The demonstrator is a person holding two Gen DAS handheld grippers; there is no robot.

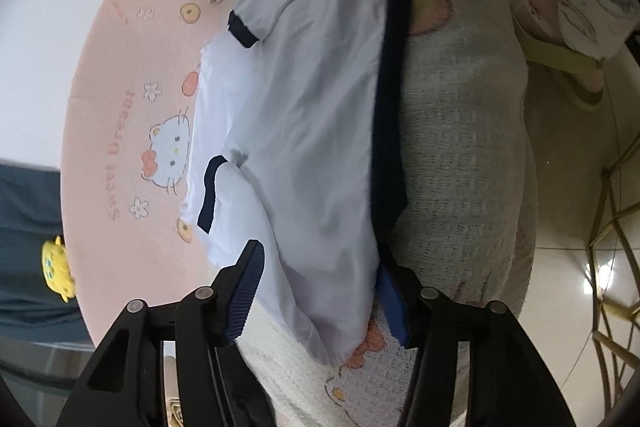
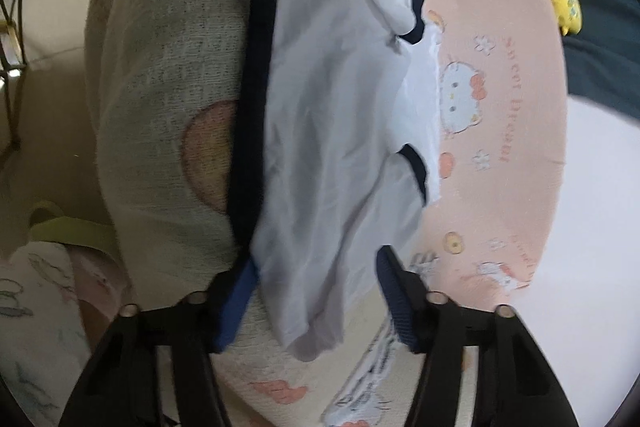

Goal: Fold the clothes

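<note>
White fabric of the shirt (image 1: 316,131) lay between the spread, released fingers of the left gripper (image 1: 320,295), draped over the pink bedsheet (image 1: 120,131). In the right wrist view, the shirt (image 2: 332,115) likewise sat between the parted fingers of the right gripper (image 2: 320,291), ungrasped.

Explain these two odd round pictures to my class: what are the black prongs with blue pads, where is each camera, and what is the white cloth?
No robot here: a person holds a hand-held two-finger tool in each hand, each with a wide-angle camera looking along its fingers. One picture comes from the left tool, the other from the right tool. Both tools stand open around a hem corner of a white shirt with navy sleeve cuffs; whether the pads touch it is unclear. The shirt lies on a pink cartoon-cat blanket draped over a bed edge. A yellow toy sits beyond the blanket.
</note>
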